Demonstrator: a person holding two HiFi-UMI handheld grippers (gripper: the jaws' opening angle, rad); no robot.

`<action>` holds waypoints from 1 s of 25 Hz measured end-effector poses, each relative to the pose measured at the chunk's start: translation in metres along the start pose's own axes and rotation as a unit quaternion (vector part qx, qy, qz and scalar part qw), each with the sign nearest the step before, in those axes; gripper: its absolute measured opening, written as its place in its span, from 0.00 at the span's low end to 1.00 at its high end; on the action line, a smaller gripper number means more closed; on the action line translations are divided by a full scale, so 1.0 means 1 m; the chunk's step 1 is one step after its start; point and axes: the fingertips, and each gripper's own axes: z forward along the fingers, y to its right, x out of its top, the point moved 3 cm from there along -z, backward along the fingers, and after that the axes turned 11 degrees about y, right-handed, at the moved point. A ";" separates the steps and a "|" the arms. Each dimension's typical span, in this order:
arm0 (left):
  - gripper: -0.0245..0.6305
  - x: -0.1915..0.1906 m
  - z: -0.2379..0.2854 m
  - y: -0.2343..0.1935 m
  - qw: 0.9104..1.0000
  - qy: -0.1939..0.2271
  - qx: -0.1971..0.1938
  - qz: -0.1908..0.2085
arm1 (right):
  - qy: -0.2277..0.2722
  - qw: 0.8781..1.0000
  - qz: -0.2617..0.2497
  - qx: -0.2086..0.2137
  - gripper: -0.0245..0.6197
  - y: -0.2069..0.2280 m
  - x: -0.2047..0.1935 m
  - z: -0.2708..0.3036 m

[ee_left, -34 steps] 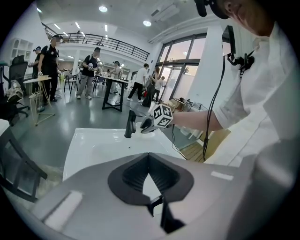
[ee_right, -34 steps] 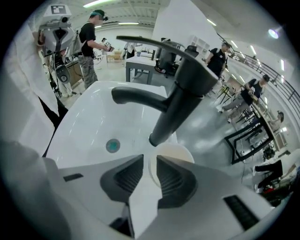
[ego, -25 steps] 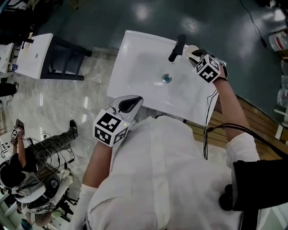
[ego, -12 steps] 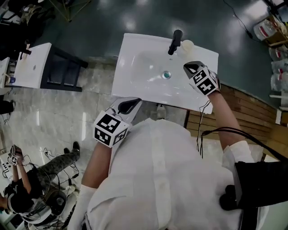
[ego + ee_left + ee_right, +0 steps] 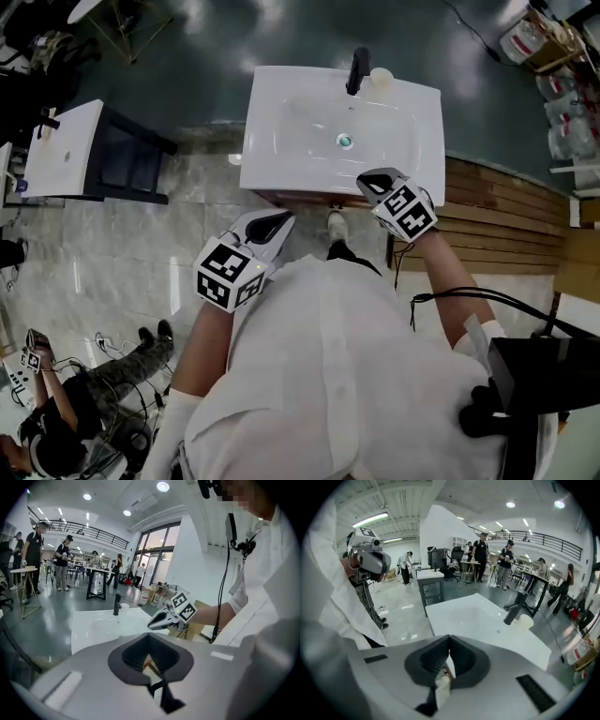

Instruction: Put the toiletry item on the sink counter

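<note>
Two tools, jaws pressed together, holding nothing.
The left tool (image 5: 270, 223) and right tool (image 5: 377, 182) hang by the white sink bench's (image 5: 267, 173) front edge; the pale toiletry item (image 5: 381, 77) sits on it, just beside the black faucet (image 5: 355, 71).

faucet (image 5: 355, 71), toiletry item (image 5: 381, 77) crowd back rim; sink counter (image 5: 267, 169) front free.

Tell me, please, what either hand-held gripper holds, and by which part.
Nothing is held: the left hand-held gripper and the right hand-held gripper are both shut, empty.
</note>
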 end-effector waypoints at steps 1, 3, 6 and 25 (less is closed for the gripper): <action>0.05 -0.003 -0.005 0.002 1.000 0.000 -0.003 0.000 | 0.002 1.000 0.004 0.001 0.05 -0.012 0.001 -0.002; 0.05 -0.011 -0.013 0.008 1.000 -0.005 -0.012 0.001 | 0.007 1.000 0.008 0.004 0.05 -0.036 0.001 -0.008; 0.05 -0.021 -0.025 0.016 1.000 -0.011 -0.023 0.003 | 0.012 1.000 0.004 0.011 0.05 -0.071 0.001 -0.015; 0.05 -0.050 -0.055 0.056 0.998 -0.017 -0.058 0.014 | 0.033 0.999 -0.031 -0.001 0.05 -0.165 0.009 -0.042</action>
